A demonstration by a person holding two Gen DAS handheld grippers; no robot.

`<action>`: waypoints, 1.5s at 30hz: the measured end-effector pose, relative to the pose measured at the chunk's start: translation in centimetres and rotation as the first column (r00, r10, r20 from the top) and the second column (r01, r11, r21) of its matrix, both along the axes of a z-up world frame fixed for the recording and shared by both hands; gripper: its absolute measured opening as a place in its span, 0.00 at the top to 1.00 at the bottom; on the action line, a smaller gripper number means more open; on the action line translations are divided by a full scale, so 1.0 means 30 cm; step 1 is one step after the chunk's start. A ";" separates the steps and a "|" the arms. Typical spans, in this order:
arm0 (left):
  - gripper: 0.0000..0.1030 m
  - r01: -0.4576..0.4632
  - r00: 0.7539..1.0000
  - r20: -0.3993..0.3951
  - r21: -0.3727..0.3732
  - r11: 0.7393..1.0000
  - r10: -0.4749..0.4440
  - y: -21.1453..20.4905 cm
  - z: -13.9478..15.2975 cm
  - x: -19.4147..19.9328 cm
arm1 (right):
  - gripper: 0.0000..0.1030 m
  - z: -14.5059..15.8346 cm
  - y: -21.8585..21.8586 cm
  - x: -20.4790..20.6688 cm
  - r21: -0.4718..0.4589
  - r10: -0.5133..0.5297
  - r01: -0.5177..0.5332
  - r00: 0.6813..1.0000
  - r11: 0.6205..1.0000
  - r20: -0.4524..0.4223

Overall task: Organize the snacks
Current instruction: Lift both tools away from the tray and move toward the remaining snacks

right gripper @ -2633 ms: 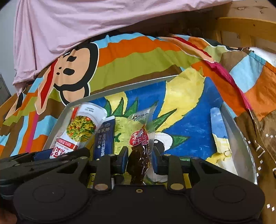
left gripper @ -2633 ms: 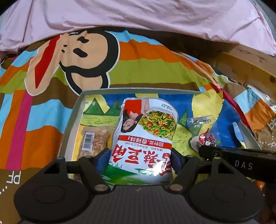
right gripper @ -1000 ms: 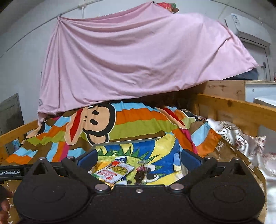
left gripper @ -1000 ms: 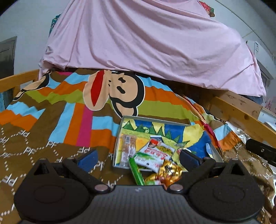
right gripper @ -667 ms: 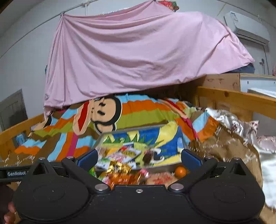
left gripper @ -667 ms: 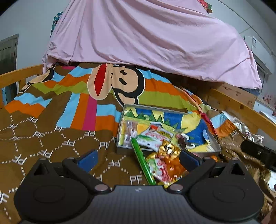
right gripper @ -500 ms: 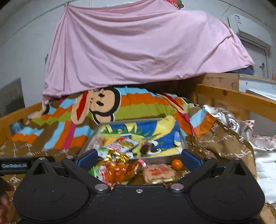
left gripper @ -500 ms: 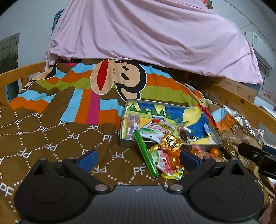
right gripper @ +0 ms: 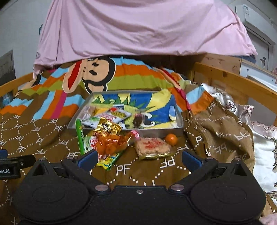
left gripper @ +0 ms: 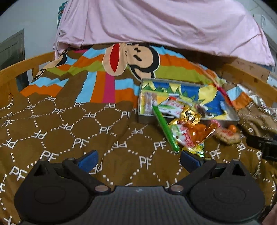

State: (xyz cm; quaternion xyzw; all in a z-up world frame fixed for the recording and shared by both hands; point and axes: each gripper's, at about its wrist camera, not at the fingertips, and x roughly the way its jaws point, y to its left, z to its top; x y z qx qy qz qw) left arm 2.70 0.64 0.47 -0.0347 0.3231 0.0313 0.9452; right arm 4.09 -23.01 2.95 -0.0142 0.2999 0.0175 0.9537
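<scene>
Both my left gripper [left gripper: 138,160] and right gripper [right gripper: 138,158] hang empty, jaws spread. A few snacks lie in the tray [right gripper: 179,119]; the green stick [right gripper: 80,138], orange packet [right gripper: 110,144], cracker pack [right gripper: 152,146] and orange [right gripper: 171,138] remain on the bed.

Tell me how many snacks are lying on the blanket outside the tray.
5 visible: green stick, gold packet leaning on the tray edge, orange bag, crispy block, orange ball. Others may hide underneath.

A pink sheet [right gripper: 138,26] hangs across the far side over a wooden bed frame [right gripper: 230,81]. A brown blanket [left gripper: 69,124] with a cartoon monkey [left gripper: 131,57] covers the bed. Grey wall [left gripper: 31,20] at far left; an air conditioner [right gripper: 254,15] is mounted at upper right.
</scene>
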 end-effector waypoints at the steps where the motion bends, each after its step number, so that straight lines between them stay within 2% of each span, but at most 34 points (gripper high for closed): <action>1: 0.00 0.000 1.000 -0.006 0.007 1.000 0.000 -0.001 -0.004 0.002 | 0.01 -0.003 0.000 0.004 0.000 -0.001 0.001 1.000 1.000 -0.007; 7: 0.00 -0.002 1.000 -0.029 0.047 0.999 0.004 -0.010 -0.019 0.008 | 0.01 -0.021 0.001 0.029 -0.006 -0.007 0.007 0.998 1.000 -0.058; 26: 0.00 -0.040 0.996 -0.075 0.066 0.997 0.044 0.004 -0.040 0.045 | 0.01 -0.062 0.035 0.067 -0.035 0.032 -0.038 0.988 0.999 -0.153; 34: 0.00 -0.046 0.996 -0.074 0.077 0.996 0.052 -0.002 -0.049 0.080 | 0.01 -0.063 0.025 0.108 0.016 0.060 -0.058 0.980 0.998 -0.188; 45: 0.00 -0.015 0.999 -0.048 0.038 0.999 0.017 -0.023 -0.077 0.142 | 0.01 -0.060 0.012 0.186 -0.038 0.063 -0.071 0.982 0.997 -0.180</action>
